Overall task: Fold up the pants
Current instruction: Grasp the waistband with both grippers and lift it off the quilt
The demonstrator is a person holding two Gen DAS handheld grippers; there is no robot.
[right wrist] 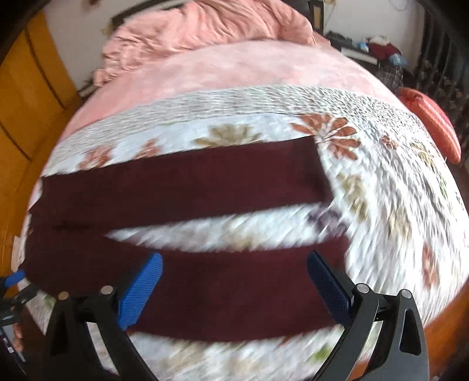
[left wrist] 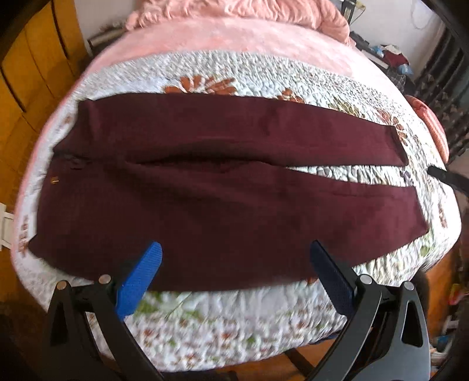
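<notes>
Dark maroon pants (left wrist: 205,187) lie flat on a floral quilt (left wrist: 234,322), waist at the left, both legs running right with a narrow gap between them. My left gripper (left wrist: 234,252) is open and empty above the near leg by its front edge. In the right wrist view the pants (right wrist: 205,287) show their two legs and cuffs. My right gripper (right wrist: 234,263) is open and empty over the near leg. The left gripper's blue fingers (right wrist: 14,278) show at the far left of that view.
The quilt (right wrist: 381,219) covers a bed with a pink blanket (left wrist: 234,38) and a bunched pink duvet (right wrist: 205,26) behind. An orange-red cushion (right wrist: 433,123) lies at the right edge. A yellow wooden wardrobe (left wrist: 35,64) stands on the left. Cluttered shelves (left wrist: 390,55) are at the back right.
</notes>
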